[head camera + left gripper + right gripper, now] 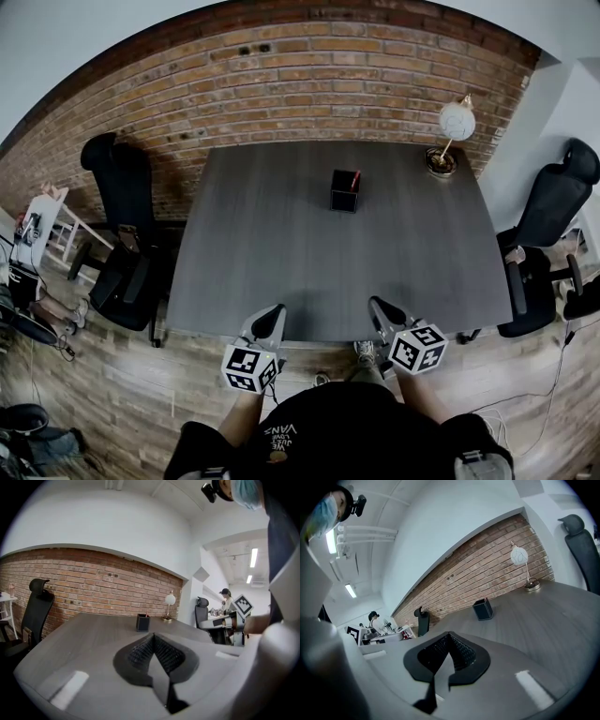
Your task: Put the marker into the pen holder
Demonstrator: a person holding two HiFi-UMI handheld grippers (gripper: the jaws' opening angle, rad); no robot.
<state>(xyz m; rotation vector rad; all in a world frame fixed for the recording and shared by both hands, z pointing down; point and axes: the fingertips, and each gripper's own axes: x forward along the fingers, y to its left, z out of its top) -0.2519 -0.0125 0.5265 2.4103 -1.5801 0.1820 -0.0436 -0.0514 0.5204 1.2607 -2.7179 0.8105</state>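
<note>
Left gripper (275, 312) and right gripper (377, 306) held side by side over the near edge of the table (281, 244), jaws pressed together on each, nothing between them. One red marker (354, 179), standing tilted in the one black holder (343, 194) on the far half of the table, well apart from both grippers. One lamp (450, 136) at the far right corner. Dark grey wood-grain top. Two black chairs (122, 253), one at each side. Brick wall (309, 84) behind, plank floor (122, 394) below.
</note>
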